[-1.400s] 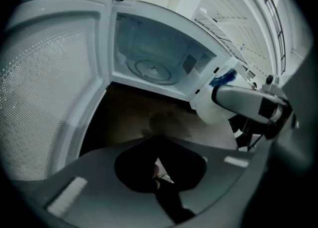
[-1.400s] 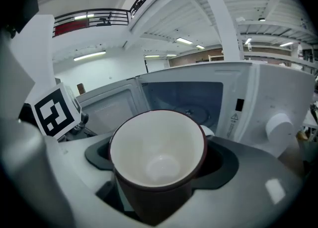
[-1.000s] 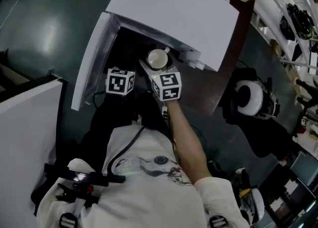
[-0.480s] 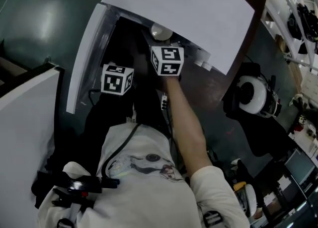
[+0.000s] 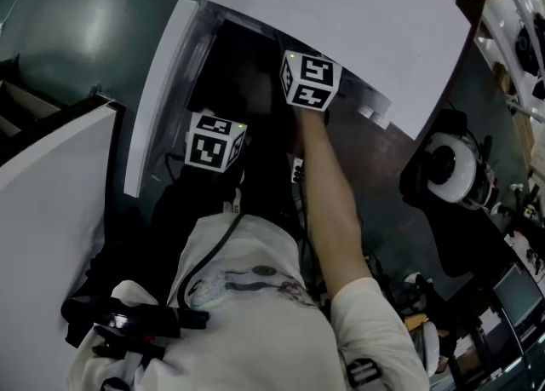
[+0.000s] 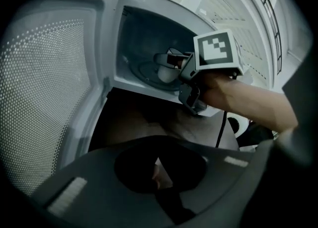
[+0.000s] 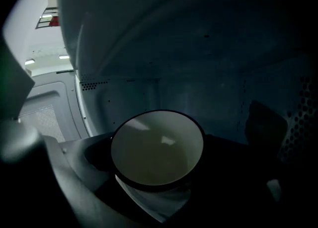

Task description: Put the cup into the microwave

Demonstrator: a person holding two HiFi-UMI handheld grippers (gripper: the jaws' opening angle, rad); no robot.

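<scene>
R gripper [image 6: 171, 62], at 12 o'clock inside the microwave [image 6: 130, 32], has its fingers clamped on the cup [image 7: 156, 147] rim to keep it upright over the turntable, while L gripper [image 5: 215, 140] hangs back at its 8 o'clock, jaws together & empty, prob. to stay clear of the open door [image 6: 44, 88].

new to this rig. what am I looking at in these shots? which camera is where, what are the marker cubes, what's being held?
There is no robot here. A person holds a two-jaw gripper in each hand, and the marker cube on each is part of that gripper. The head view comes from a camera on the person's head, looking steeply down at a white microwave with its door open. The other two views come from a camera riding on each gripper. The right gripper reaches inside the microwave, jaws closed on a dark-rimmed cup. The left gripper hangs in front of the opening, jaws together on nothing.
</scene>
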